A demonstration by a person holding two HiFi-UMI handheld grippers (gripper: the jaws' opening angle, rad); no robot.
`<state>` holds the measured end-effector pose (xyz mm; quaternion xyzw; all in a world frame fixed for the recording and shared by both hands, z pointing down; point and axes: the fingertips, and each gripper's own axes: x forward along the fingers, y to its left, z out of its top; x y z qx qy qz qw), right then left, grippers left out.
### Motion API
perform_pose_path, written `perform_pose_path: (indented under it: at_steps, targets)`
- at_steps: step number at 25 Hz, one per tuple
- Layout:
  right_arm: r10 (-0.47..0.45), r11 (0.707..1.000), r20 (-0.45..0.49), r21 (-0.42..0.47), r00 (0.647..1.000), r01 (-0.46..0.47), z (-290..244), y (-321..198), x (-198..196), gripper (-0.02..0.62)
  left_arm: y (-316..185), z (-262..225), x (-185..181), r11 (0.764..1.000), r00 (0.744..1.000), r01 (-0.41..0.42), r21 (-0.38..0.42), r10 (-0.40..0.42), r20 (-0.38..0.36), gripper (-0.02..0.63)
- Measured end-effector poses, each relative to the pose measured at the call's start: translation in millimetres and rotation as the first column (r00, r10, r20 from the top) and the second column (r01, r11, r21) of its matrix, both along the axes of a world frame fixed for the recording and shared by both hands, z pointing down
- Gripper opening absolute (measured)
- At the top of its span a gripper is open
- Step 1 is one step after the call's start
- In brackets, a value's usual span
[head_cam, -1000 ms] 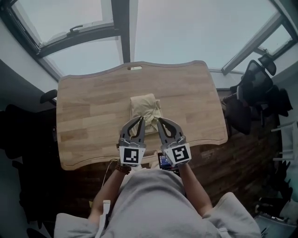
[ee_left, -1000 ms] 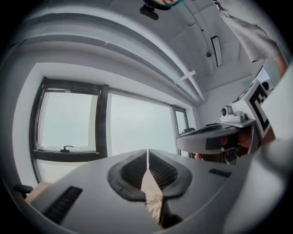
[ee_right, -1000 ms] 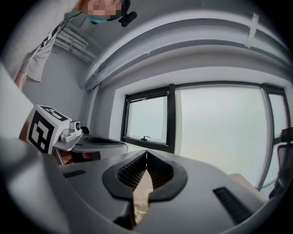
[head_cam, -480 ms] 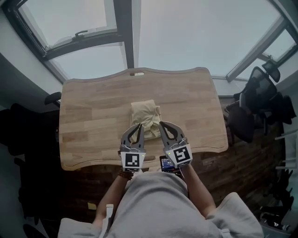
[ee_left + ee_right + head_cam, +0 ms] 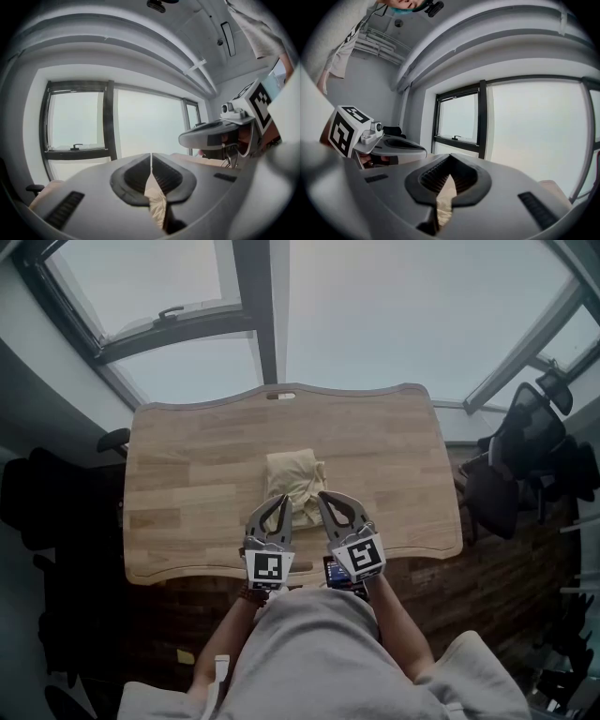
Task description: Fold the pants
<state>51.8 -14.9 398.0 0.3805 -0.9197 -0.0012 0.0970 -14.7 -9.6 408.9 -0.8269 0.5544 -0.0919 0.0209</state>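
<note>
At the middle of the wooden bench (image 5: 187, 493), the cream pants (image 5: 292, 474) lie gathered into a small, lumpy bundle, its near end between your two claws. Your left claw (image 5: 280, 500) and right claw (image 5: 322, 496) are both clenched tight, tips meeting, side by side at the bundle's near edge. Pale cloth shows in the slit behind each pair of tips in the gripper views, but whether a fold is actually pinched there cannot be told. Expect the pants to handle as light, limp fabric. They will sag and drape from wherever you lift, slide easily over the smooth wood, and hold no shape of their own, so a stack of layers is likely to slump or open if taken by one ply only. Nothing here looks fragile, and a firm pinch should do no harm. Your best hold is judged to be at the two corners of the near edge, one claw to each, biting through every layer at once and keeping the claws level with each other so that the fold travels evenly.
</note>
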Motion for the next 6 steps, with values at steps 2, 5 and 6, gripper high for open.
perform_pose_path:
  at_steps: [2,5,6]
  targets:
    - [-0.008,1.000,-0.002,-0.008,1.000,0.008,2.7,-0.2,0.5,0.003,-0.7,1.1,2.2,1.000,1.000,0.002,-0.005,-0.002,-0.002,0.014]
    - [-0.015,1.000,-0.005,-0.021,1.000,0.015,6.9,-0.6,3.5,0.003,-0.1,7.8,7.8,1.000,1.000,-0.009,-0.022,0.009,0.000,0.014]
    - [-0.016,1.000,-0.007,-0.025,1.000,0.016,8.2,-0.9,4.7,0.003,0.2,10.9,9.7,0.999,1.000,-0.012,-0.032,0.012,0.001,0.014]
